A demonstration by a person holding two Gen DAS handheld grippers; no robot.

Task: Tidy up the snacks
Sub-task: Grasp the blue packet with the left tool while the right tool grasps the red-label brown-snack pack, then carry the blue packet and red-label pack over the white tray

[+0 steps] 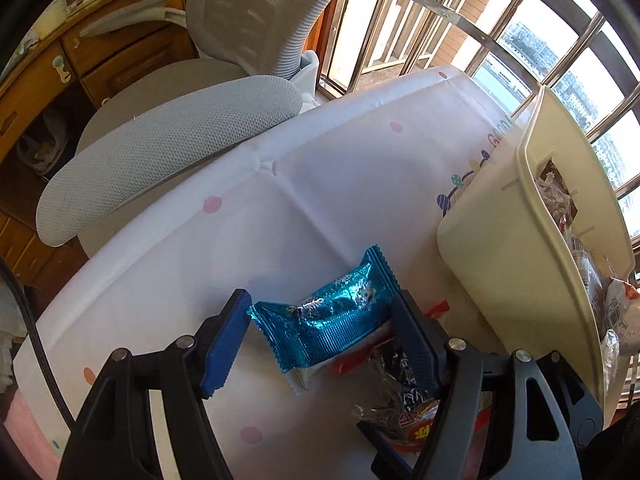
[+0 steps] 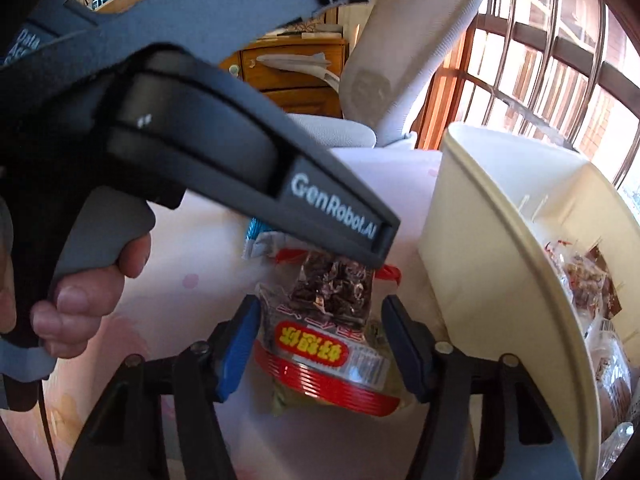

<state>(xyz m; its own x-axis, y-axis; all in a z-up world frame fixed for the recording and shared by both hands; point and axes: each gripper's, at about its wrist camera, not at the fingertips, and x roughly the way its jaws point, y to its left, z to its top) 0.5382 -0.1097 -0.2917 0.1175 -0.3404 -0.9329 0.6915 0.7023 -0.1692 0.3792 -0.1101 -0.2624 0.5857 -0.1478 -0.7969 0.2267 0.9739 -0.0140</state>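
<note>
A shiny blue foil snack packet [image 1: 334, 312] lies on the white dotted tablecloth [image 1: 280, 200]. My left gripper [image 1: 320, 340] is open, its blue-padded fingers on either side of the packet. A clear snack packet with red ends and yellow lettering [image 2: 320, 340] lies just to its right; it also shows in the left wrist view [image 1: 400, 400]. My right gripper [image 2: 320, 348] is open around this packet. A cream plastic bin [image 2: 500, 280] holding several wrapped snacks stands at the right, also seen in the left wrist view [image 1: 520, 260].
A grey mesh office chair [image 1: 168, 140] stands beyond the table's far edge, with a wooden desk [image 1: 100, 52] behind it. Barred windows [image 1: 520, 40] fill the back right. The left gripper's body and the hand holding it [image 2: 80, 280] block the upper left of the right wrist view.
</note>
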